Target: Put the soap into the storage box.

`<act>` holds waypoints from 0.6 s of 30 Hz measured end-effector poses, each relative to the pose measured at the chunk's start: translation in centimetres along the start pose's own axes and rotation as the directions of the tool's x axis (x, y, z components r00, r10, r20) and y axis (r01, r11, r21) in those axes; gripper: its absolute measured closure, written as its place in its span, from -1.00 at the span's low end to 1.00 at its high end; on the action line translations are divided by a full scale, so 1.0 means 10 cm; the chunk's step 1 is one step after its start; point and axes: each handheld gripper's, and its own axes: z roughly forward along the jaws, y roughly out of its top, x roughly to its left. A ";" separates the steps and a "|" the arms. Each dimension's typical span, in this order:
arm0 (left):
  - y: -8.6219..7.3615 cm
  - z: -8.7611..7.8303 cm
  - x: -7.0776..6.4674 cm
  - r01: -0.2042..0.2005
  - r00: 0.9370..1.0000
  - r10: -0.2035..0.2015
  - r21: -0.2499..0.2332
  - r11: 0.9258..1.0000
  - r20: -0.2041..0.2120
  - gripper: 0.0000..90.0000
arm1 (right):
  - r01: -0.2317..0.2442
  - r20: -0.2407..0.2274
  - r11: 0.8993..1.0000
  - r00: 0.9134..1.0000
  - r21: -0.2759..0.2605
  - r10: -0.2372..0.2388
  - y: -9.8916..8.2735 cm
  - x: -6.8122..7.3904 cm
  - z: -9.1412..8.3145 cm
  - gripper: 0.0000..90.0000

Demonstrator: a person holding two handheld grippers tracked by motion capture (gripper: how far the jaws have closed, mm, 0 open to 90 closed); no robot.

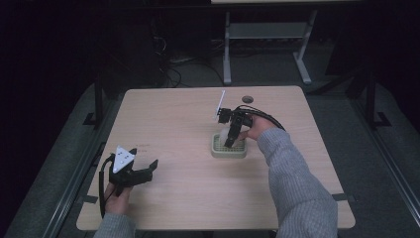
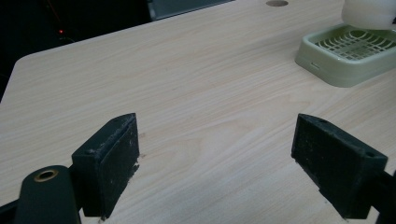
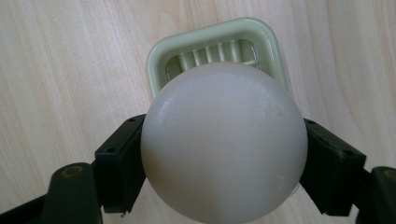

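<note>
White ball carried over the green slatted tray, about to be set down.

High view: the right gripper [image 1: 232,138] points down over the green tray [image 1: 218,151] near the counter [image 1: 178,119] centre; the left gripper [image 1: 141,173] rests well to the tray's left, near the front edge. Left gripper view: jaws wide apart, holding nothing, with the tray off to their right. Right gripper view: jaws closed on the sides of the white ball [image 3: 224,142], which hangs directly above the tray [image 3: 161,58]. Judged step: placement; next, lower the ball into the tray centre, then part the jaws.
</note>
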 end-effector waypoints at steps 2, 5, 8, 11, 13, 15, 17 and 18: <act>0.00 0.00 0.00 0.002 1.000 -0.002 -0.001 1.000 -0.001 -0.67 | -0.003 0.002 1.000 1.000 0.009 0.003 0.01 -0.01 0.03 -0.48; 0.00 0.00 0.00 -0.002 1.000 0.002 0.001 1.000 0.000 -0.67 | 0.003 0.001 1.000 1.000 0.009 -0.003 0.01 -0.02 0.04 -0.48; 0.00 0.00 0.00 0.000 1.000 0.000 0.000 1.000 -0.001 -0.67 | -0.001 0.004 1.000 1.000 0.011 0.001 0.01 -0.02 0.05 -0.48; 0.00 0.00 0.00 0.002 1.000 -0.002 -0.001 1.000 -0.001 -0.67 | 0.000 0.005 1.000 1.000 0.016 0.000 0.02 -0.03 0.06 -0.48; 0.00 0.00 0.00 0.002 1.000 -0.002 -0.001 1.000 -0.001 -0.67 | -0.002 0.002 1.000 1.000 0.016 0.002 0.02 -0.03 0.07 -0.48; 0.00 0.00 0.00 0.002 1.000 -0.002 -0.001 1.000 0.000 -0.67 | 0.000 0.008 1.000 1.000 0.026 0.000 0.02 -0.03 0.08 -0.48; 0.00 0.00 0.00 0.000 1.000 0.000 0.000 1.000 -0.001 -0.67 | -0.002 0.006 1.000 1.000 0.028 0.002 0.01 -0.03 0.09 -0.48; 0.00 0.00 0.00 -0.003 1.000 0.003 0.000 1.000 0.001 -0.67 | -0.002 0.006 1.000 1.000 0.027 0.002 0.01 -0.03 0.09 -0.48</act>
